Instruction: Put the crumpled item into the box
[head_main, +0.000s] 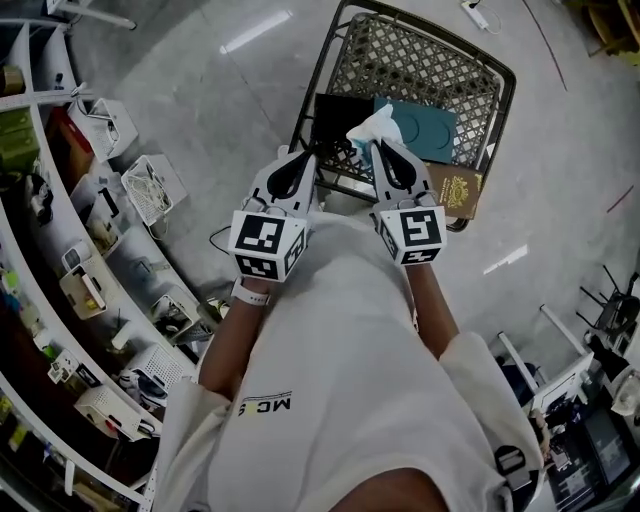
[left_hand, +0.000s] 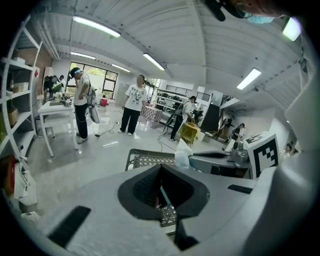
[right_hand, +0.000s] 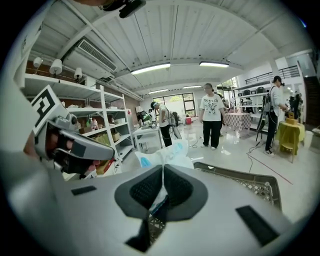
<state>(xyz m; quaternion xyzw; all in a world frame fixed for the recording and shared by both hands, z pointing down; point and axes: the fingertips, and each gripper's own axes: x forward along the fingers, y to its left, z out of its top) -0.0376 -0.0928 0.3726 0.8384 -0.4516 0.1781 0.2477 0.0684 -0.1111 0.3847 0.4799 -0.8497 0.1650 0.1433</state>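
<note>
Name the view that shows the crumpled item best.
Right gripper view: the crumpled item looms large, clamped in the jaws of the right gripper. Head view shows a small white tuft over the basket; left gripper view, a sliver.

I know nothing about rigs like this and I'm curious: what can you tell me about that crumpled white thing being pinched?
The crumpled item is white with light blue print, thin and wrinkly like plastic film or a soft wrapper. The right gripper has its jaws shut on its lower part, so the rest puffs out past the tips. It is held in the air over the wire basket; nothing else appears to touch it.
</note>
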